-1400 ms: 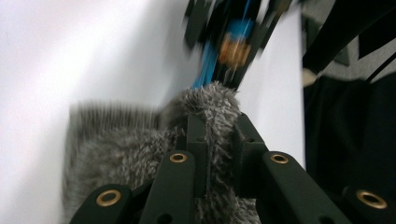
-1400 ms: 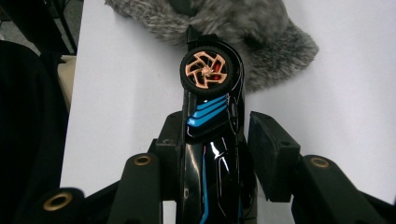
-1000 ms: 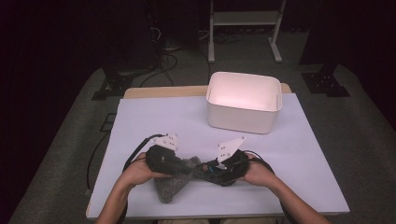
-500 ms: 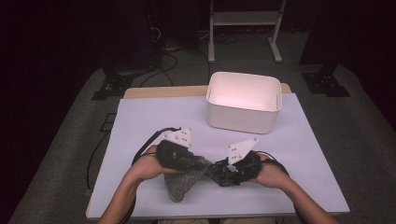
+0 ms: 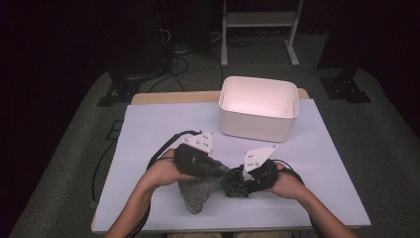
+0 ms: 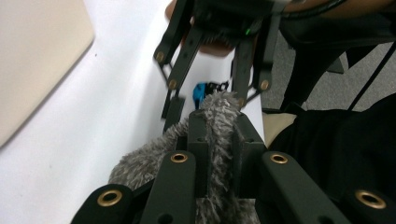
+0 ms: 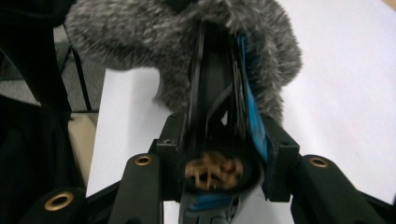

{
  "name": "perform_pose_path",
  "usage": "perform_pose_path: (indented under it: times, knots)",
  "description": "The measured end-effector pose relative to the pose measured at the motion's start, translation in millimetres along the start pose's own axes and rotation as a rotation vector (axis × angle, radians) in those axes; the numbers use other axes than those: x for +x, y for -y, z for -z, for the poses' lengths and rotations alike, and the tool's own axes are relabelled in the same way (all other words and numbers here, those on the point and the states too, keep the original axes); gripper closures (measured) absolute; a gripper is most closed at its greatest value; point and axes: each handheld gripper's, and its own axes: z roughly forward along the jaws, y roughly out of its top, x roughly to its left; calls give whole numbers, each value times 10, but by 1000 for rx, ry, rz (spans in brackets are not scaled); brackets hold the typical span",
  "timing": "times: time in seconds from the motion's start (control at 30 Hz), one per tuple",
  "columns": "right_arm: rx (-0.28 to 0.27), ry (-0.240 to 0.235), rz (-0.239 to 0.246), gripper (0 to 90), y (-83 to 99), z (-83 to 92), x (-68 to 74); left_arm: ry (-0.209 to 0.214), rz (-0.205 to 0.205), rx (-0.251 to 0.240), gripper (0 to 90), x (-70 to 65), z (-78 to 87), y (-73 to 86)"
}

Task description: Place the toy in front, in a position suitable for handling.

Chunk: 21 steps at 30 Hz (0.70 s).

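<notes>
High view: the person's two hands meet low over the near edge of the white-covered surface [image 5: 148,124], each holding a claw. The left claw [image 5: 220,171] is clenched on a grey fuzzy pouch [image 5: 197,191], which hangs from it down to the surface in a rough triangle. In the left gripper view the jaws pinch a ridge of the grey fur [image 6: 219,116] tight between them, with the other claw's linkage just beyond. The right claw [image 5: 233,182] grips a dark object with blue trim at the pouch's mouth; in the right gripper view this black and blue item [image 7: 229,93] is clamped between the jaws, its far end against the fur [image 7: 140,32]. A white bin [image 5: 259,106] stands well apart at the surface's far side.
</notes>
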Motion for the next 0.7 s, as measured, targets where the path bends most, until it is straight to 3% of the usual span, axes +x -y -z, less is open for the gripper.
perform_pose_path:
  times: [0.07, 0.2, 0.53, 0.7]
  knots:
    - [-26, -15, -3, 580, -34, -45, 2, 9, -5, -11, 807, -21, 26, -31]
    - [-30, -21, 10, 579, -63, -93, 21, -12, -11, 21, 806, -41, 20, -25]
    - [-48, -19, -27, 560, 65, -63, 18, -7, 5, 8, 804, -24, 45, 52]
    - [-64, -9, -29, 564, 105, -41, 15, -35, 19, 11, 800, 12, 117, 136]
